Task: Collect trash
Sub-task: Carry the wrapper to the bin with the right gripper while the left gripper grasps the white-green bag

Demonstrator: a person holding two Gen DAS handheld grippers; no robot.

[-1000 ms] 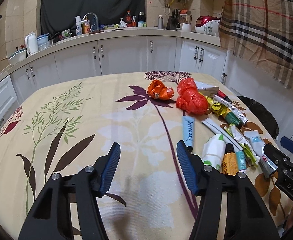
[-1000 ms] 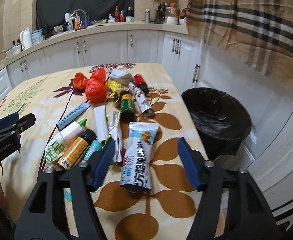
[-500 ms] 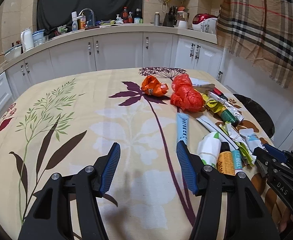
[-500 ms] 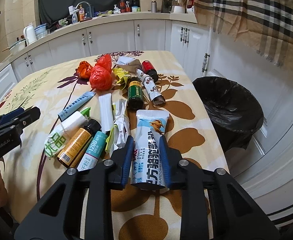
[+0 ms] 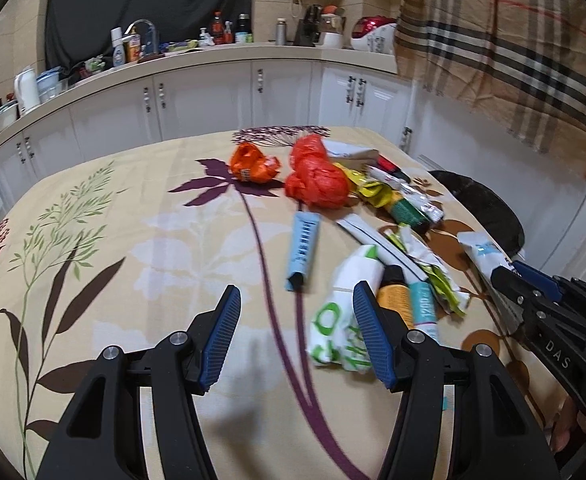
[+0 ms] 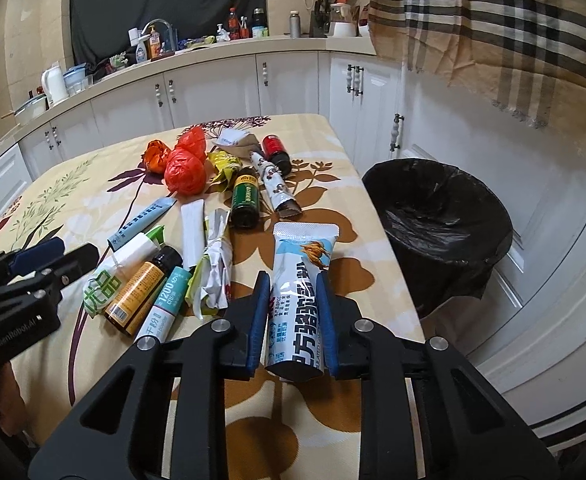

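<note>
My right gripper [image 6: 293, 284] is shut on a white and blue tube [image 6: 303, 280] and holds it above the table's right edge. A black-lined trash bin [image 6: 441, 224] stands on the floor to its right. My left gripper [image 5: 296, 294] is open and empty over the table, just left of a white and green pouch [image 5: 345, 312]. Several trash items lie on the floral tablecloth [image 5: 113, 248]: red bags [image 6: 185, 172], an orange bag [image 5: 253, 162], a light blue tube [image 5: 303, 244], an orange bottle [image 6: 137, 292], a green bottle [image 6: 245, 200].
White cabinets and a cluttered counter [image 5: 197, 76] run behind the table. A plaid cloth [image 6: 493, 28] hangs at the right above the bin. The left gripper also shows at the left edge of the right wrist view [image 6: 33, 276].
My right gripper closed on the white and blue tube and lifted it slightly. My left gripper moved right, toward the pile of trash, still open.
</note>
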